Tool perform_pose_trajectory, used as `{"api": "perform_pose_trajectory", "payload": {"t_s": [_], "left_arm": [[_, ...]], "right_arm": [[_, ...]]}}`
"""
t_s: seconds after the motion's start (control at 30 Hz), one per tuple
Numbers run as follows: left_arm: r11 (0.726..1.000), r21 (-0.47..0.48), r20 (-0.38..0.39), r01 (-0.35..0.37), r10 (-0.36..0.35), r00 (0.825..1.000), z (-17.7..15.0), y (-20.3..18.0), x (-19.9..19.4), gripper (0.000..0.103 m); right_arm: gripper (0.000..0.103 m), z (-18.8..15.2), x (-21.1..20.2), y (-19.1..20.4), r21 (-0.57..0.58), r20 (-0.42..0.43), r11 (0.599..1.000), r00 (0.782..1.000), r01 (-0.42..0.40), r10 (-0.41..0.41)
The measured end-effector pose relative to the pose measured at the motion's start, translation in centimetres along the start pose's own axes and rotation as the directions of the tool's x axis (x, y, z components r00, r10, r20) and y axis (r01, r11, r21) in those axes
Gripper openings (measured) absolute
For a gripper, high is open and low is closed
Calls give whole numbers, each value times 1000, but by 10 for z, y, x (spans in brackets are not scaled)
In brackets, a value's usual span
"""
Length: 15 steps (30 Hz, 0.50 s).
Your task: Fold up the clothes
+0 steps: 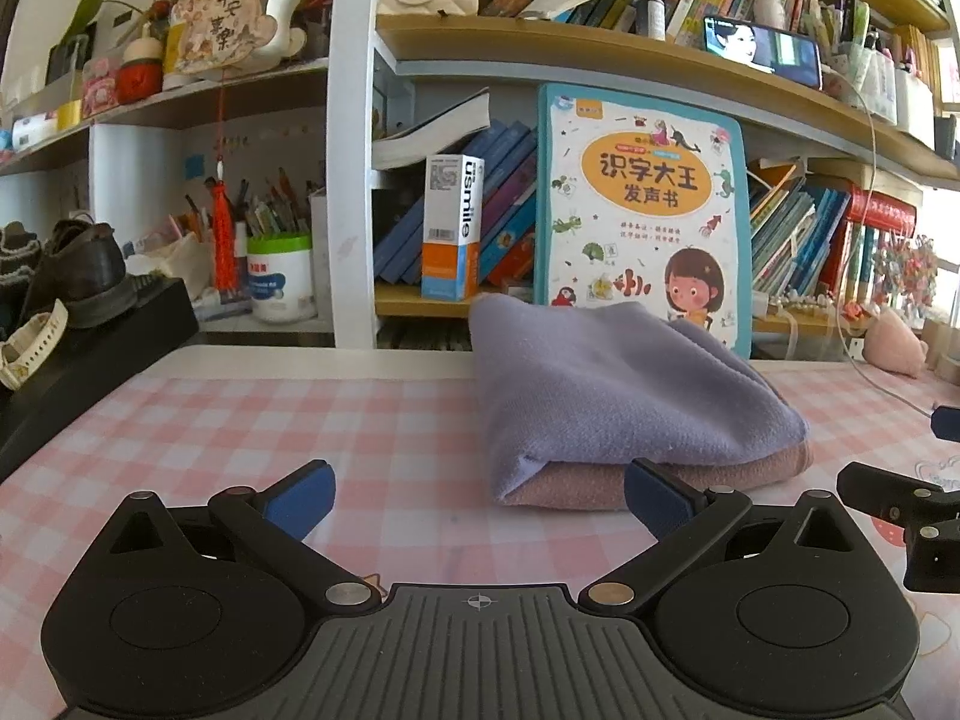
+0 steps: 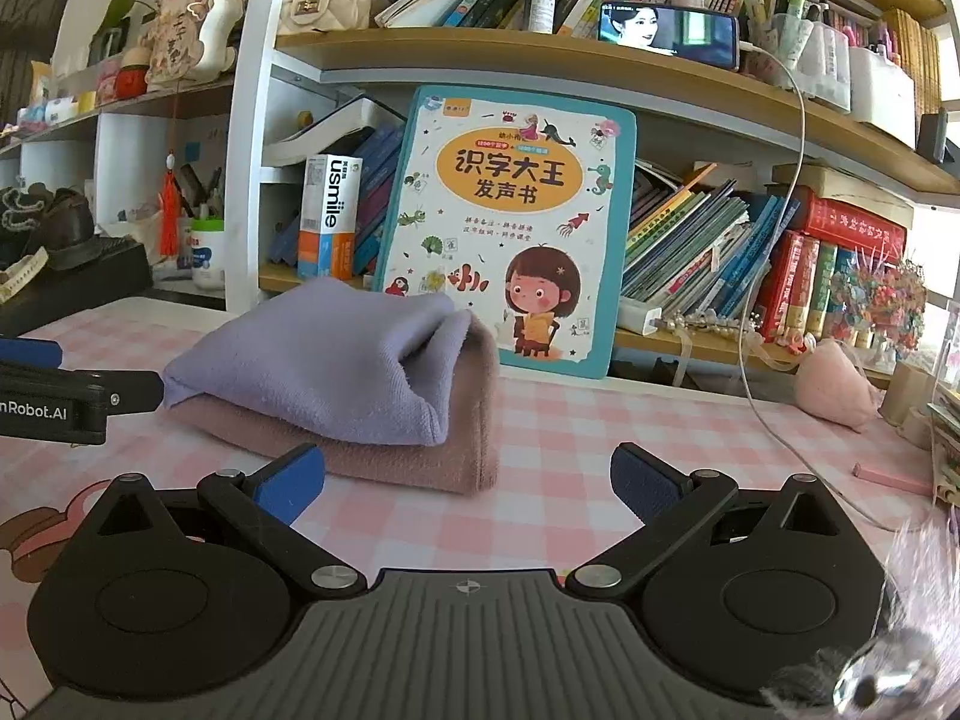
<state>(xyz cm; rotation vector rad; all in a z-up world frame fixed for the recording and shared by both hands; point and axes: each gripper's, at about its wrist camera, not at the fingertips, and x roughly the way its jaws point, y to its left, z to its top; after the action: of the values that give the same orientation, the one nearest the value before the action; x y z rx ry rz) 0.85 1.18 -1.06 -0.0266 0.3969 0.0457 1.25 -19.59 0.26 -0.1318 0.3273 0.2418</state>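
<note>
A folded lilac cloth (image 1: 618, 384) lies on top of a folded dusty-pink cloth (image 1: 600, 483) on the pink checked table. In the right wrist view the same lilac cloth (image 2: 324, 360) rests on the pink cloth (image 2: 420, 456). My left gripper (image 1: 480, 495) is open just in front of the pile's near edge, with nothing between its blue pads. My right gripper (image 2: 468, 480) is open too, at the pile's near right corner, holding nothing. Each gripper shows at the edge of the other's view: the right gripper (image 1: 900, 510) and the left gripper (image 2: 60, 396).
A children's book (image 1: 645, 216) leans on the bookshelf right behind the pile. A white cable (image 2: 774, 420) runs across the table at the right, near a pink plush (image 2: 834, 384). A black box with shoes (image 1: 78, 324) stands at the left edge.
</note>
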Motion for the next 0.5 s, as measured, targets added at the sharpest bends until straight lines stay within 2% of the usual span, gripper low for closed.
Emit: {"api": "perform_pose_trajectory", "payload": {"t_s": [0.5], "left_arm": [[1000,27,10,-4,3,1000,-1,-5,-1,103]], "right_arm": [[102,0,1,-2,14,-9,1000,1000,3,-3]]}}
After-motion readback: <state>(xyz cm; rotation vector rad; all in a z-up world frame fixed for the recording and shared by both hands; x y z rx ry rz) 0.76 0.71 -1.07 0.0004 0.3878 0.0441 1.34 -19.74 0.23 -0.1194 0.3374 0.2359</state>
